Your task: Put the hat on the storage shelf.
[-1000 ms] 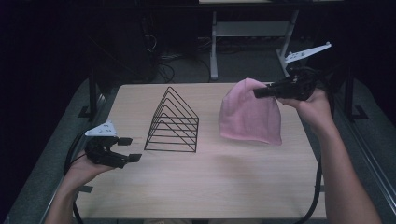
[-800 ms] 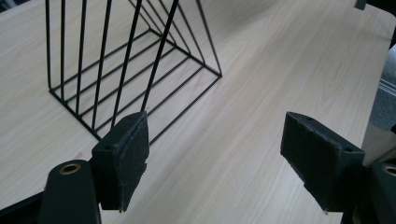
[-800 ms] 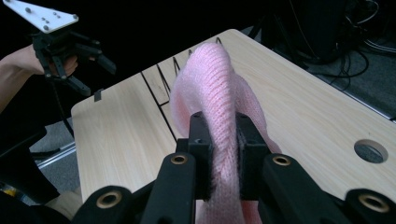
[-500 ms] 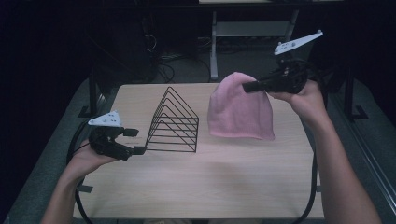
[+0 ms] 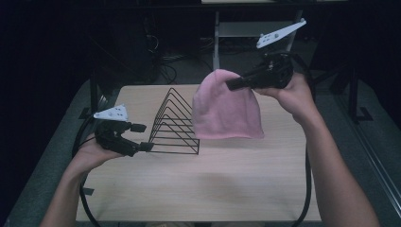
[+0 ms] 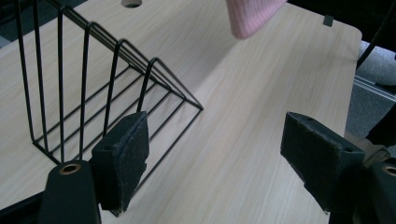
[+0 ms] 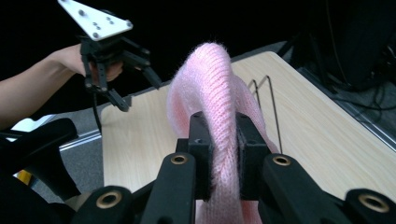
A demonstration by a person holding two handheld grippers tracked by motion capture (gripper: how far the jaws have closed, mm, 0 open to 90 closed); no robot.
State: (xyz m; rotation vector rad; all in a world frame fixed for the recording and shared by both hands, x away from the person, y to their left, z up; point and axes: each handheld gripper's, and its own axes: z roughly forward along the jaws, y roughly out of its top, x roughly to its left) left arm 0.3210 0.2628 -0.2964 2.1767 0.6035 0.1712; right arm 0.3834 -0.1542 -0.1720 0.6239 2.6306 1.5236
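A pink knit hat hangs above the table, pinched at its crown by my right gripper, which is shut on it. In the right gripper view the pads squeeze a fold of the pink hat. A black wire rack with triangular dividers stands on the wooden table; the hat's lower edge hangs just right of it. My left gripper is open at the rack's near left end, and its left pad sits beside the wire rack with nothing between the pads. A corner of the hat shows above.
Cables trail from both grippers off the table's front. A metal stand and cables lie on the dark floor behind the table. A round hole is cut in the tabletop past the rack.
My right gripper has lifted the hat and carried it left toward the rack. My left gripper has moved up and right, close to the rack's end.
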